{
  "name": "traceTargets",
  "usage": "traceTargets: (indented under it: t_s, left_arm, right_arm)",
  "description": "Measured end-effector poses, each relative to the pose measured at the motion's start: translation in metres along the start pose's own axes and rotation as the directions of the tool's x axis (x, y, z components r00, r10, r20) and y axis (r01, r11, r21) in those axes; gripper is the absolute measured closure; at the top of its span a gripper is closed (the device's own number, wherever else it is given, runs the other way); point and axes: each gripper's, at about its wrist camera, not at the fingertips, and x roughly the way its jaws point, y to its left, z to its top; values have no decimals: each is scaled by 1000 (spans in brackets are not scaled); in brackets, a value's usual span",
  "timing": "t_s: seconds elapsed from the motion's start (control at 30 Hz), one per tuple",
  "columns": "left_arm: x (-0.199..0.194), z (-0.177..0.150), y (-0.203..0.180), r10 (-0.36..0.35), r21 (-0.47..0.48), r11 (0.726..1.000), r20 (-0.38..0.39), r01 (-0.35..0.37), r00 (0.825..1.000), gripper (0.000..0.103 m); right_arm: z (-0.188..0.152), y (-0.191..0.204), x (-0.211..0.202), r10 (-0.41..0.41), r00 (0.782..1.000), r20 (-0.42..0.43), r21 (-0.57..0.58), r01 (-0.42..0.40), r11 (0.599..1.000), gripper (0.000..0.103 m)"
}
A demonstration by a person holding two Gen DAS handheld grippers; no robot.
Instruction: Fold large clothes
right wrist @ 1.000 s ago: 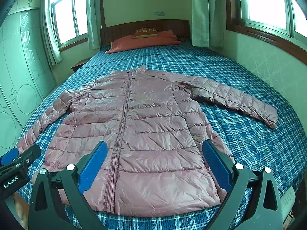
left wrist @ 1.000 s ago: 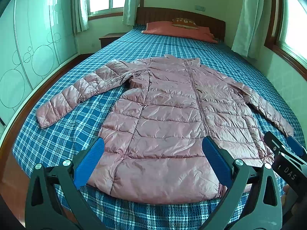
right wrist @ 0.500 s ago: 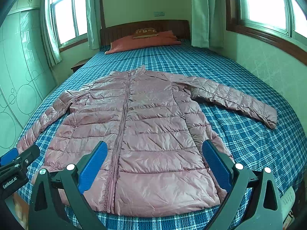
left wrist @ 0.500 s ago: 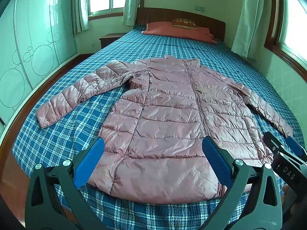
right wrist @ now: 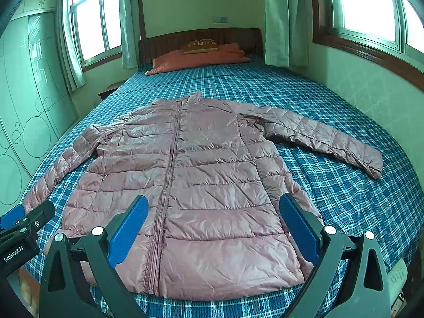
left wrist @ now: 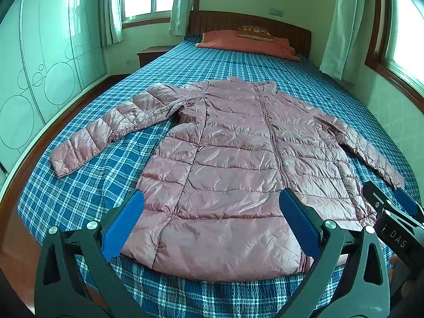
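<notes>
Jaws of both grippers are standing wide apart, pinching nothing. Left gripper (left wrist: pixel 211 218) is hovering low in its frame over the hem's left half; right gripper (right wrist: pixel 213 220) is hovering likewise over the hem, its jaws straddling the zipper (right wrist: pixel 169 169) and the right panel. Neither is touching cloth, as far as the views are showing.

Between and beyond them the jacket (left wrist: pixel 238 159) is lying flat, front up and zipped, across the middle of the bed (left wrist: pixel 100 172), collar toward the top of the frame, hem nearest the cameras. One sleeve (left wrist: pixel 114 127) is reaching to the left edge of the left view; the other sleeve (right wrist: pixel 323 137) is stretching toward the right edge of the right view.

Folding is not yet begun; this is looking like the approach before the first grasp. Next, likely, each gripper is needing to travel outward to a sleeve cuff or side edge, pinch the slippery quilted fabric firmly, and carry it inward over the body.
</notes>
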Motion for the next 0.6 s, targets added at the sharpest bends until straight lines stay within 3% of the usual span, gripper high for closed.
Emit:
traceTargets:
  t_s: [0.6]
  left_arm:
    - [-1,-1,-1,0,0,1000,1,0,1000,2]
  right_arm:
    - [0,3,-1,1,1000,1,-2,-1,1000,5]
